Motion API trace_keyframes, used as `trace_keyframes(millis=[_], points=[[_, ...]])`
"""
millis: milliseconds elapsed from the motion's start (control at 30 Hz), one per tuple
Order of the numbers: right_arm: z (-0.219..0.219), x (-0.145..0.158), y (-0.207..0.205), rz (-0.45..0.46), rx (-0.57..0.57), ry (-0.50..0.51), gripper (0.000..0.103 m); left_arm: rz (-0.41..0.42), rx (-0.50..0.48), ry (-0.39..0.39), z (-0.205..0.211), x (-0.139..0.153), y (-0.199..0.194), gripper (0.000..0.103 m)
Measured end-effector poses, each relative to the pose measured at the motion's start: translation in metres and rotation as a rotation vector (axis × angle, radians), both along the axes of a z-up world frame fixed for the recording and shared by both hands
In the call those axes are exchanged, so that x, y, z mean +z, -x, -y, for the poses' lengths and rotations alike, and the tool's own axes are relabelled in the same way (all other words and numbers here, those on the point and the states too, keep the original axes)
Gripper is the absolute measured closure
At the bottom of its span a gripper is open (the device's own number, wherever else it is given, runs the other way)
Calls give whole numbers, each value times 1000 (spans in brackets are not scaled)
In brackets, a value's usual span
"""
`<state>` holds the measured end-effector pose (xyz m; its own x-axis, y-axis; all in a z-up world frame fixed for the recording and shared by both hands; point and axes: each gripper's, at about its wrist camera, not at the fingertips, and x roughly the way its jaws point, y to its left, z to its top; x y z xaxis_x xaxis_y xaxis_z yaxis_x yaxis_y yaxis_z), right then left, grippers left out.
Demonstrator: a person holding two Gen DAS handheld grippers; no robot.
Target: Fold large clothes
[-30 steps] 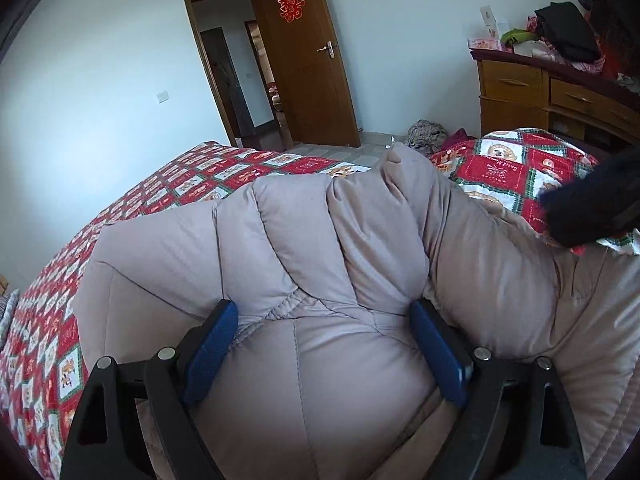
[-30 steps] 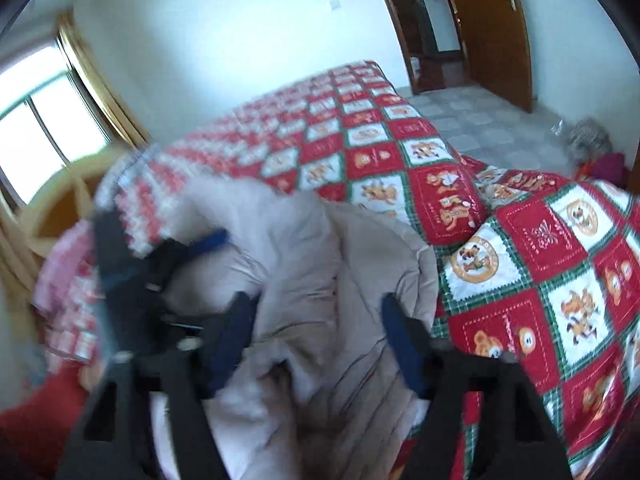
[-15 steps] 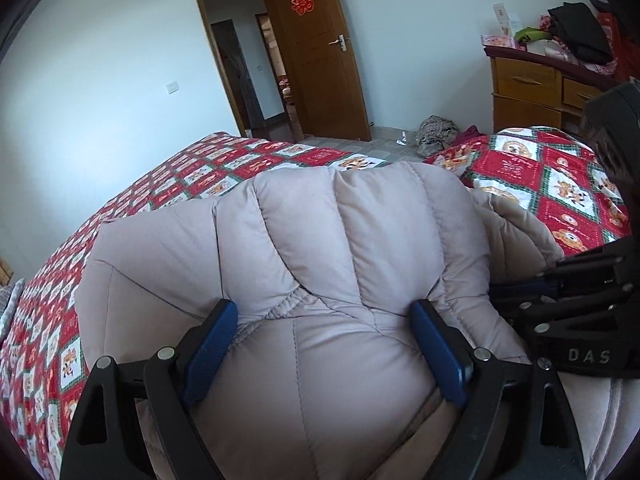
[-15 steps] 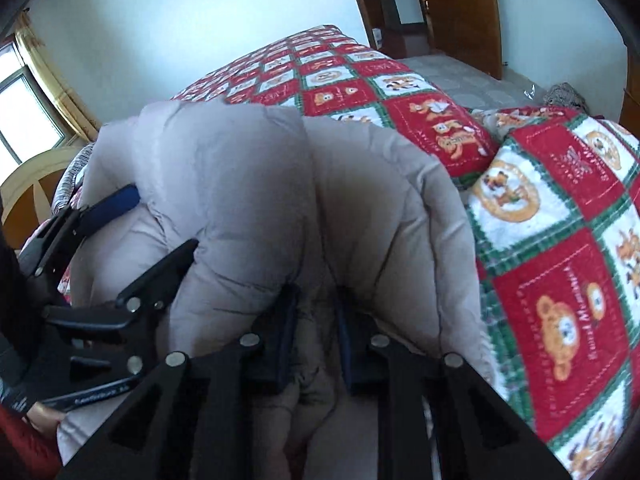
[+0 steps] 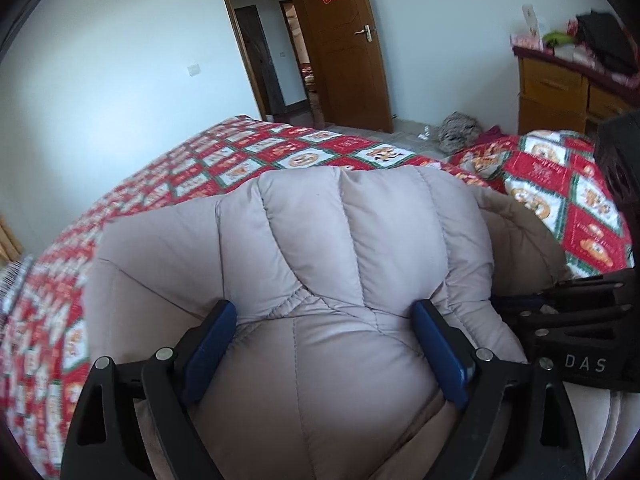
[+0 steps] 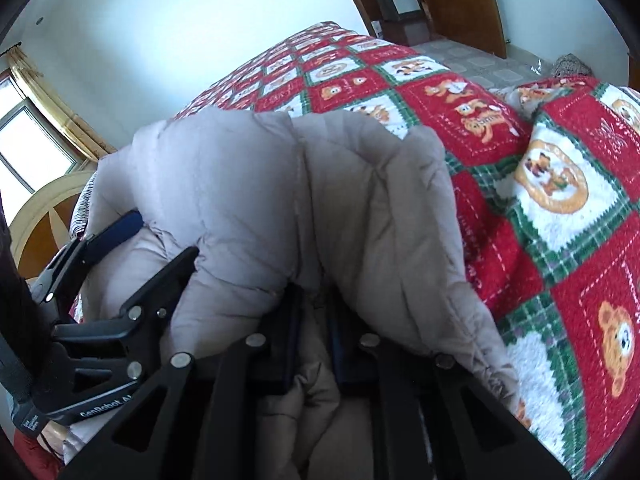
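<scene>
A puffy beige quilted jacket (image 5: 340, 248) lies bunched on a bed; it also fills the right wrist view (image 6: 280, 200). My left gripper (image 5: 324, 320) holds a thick fold of it between wide-set blue pads, squeezing the padding. My right gripper (image 6: 314, 312) is shut tight on a thinner fold of the jacket, its pads nearly together. The right gripper shows at the right edge of the left wrist view (image 5: 560, 320), close beside the left one. The left gripper shows at the left of the right wrist view (image 6: 120, 264).
The bed carries a red, green and white bear-pattern blanket (image 6: 540, 168). A wooden door (image 5: 340, 48) stands open at the far wall. A wooden dresser (image 5: 568, 84) with clutter is at the right. A heap of cloth lies on the floor (image 5: 458, 130).
My right gripper came in from the open, closed on a fold of the jacket and now sits right beside the left gripper. The left gripper kept its hold and lifted slightly.
</scene>
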<state>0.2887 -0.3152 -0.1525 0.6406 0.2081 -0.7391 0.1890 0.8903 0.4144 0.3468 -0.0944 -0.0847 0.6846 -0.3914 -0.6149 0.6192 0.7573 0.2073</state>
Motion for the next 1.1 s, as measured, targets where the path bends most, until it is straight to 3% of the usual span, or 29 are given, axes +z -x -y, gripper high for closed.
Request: trace_keyframes(millis=[67,133,300,333,433,500,633,700,833,867,967,1100], points=[[1,1,1,5,2,-9,90,-4,22,0,-10,9,6,13],[3,1,5,16,0,-30,90,-42,63,76,-37,22,10,13],[6,1,11,34,-19,-58,90,-107,342,251,-132,29,17,9],[5,1,11,35,-22,-58,90,-173,387,287,-147,19,13,9],[5,2,13,36,-30,-70,90,-318,376,368,-156,-2,0,6],[7,2,12,38,-32,-81,90,-349,398,379,-155,-14,-6,1],[11,1,7,35,-35,-93,90,-452,413,447,-154,-32,-15,1],[10,1,7,33,-35,-85,89,-403,406,389,-146,-29,-12,1],[9,1,7,26,-37,-73,90,-192,381,206,-120,-20,1,0],[9,1,7,23,-39,-74,90,-193,376,200,-119,-22,-1,0],[7,0,5,12,-46,-66,90,-318,346,271,-129,-32,-18,0],[1,-1,3,-20,-62,-84,89,-552,284,440,-156,-54,-41,1]])
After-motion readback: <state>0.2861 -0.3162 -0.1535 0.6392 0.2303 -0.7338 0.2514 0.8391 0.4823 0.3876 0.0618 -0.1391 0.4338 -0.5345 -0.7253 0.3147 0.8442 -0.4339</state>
